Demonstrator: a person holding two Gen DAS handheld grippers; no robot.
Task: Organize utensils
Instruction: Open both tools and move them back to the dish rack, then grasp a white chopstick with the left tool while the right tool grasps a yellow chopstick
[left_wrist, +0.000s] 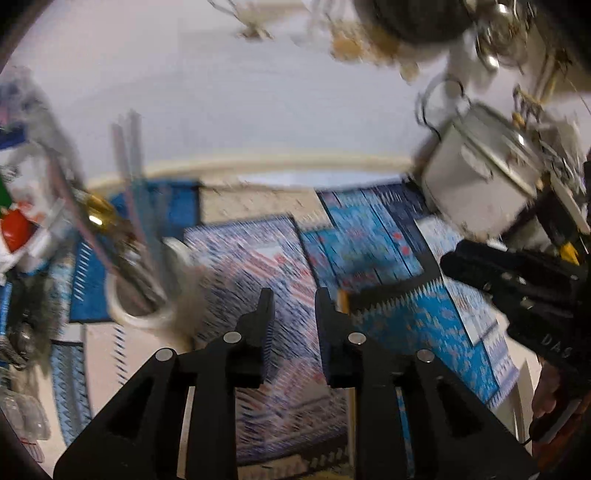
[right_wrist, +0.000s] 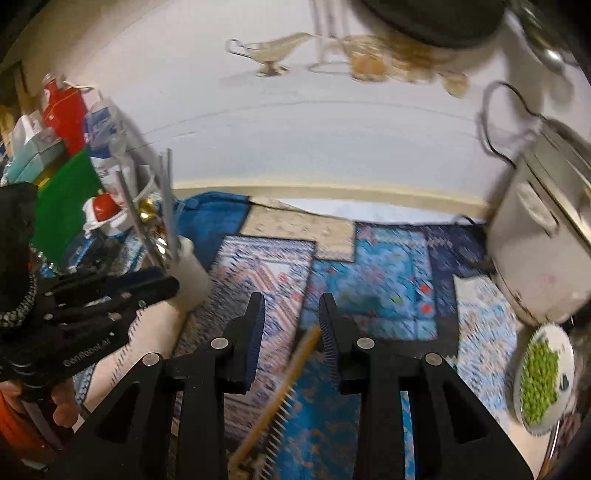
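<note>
Two grippers: we hold one in each hand over a patterned blue mat (right_wrist: 388, 280); both views are smeared by motion.
Far left: a green board (right_wrist: 66, 206), a red carton (right_wrist: 62, 107) and other packages crowd the wall side.
Utensil holder: a white cup (right_wrist: 188, 269) stands left of centre on the mat, with several thin rods (right_wrist: 168, 199) upright in it.
Left gripper (left_wrist: 291, 295): its fingers stand slightly apart with nothing between them, only the mat showing through the gap; it sits just right of the cup.
Right gripper (right_wrist: 291, 302): its fingers are slightly apart; a yellowish comb-like utensil (right_wrist: 280, 398) lies slantwise in the gap, its upper end against the right-hand pad. We cannot tell whether it is pinched.
Right side: a white cooker (right_wrist: 535, 243) near the wall, and a plate of green peas (right_wrist: 539, 380) nearer us.
</note>
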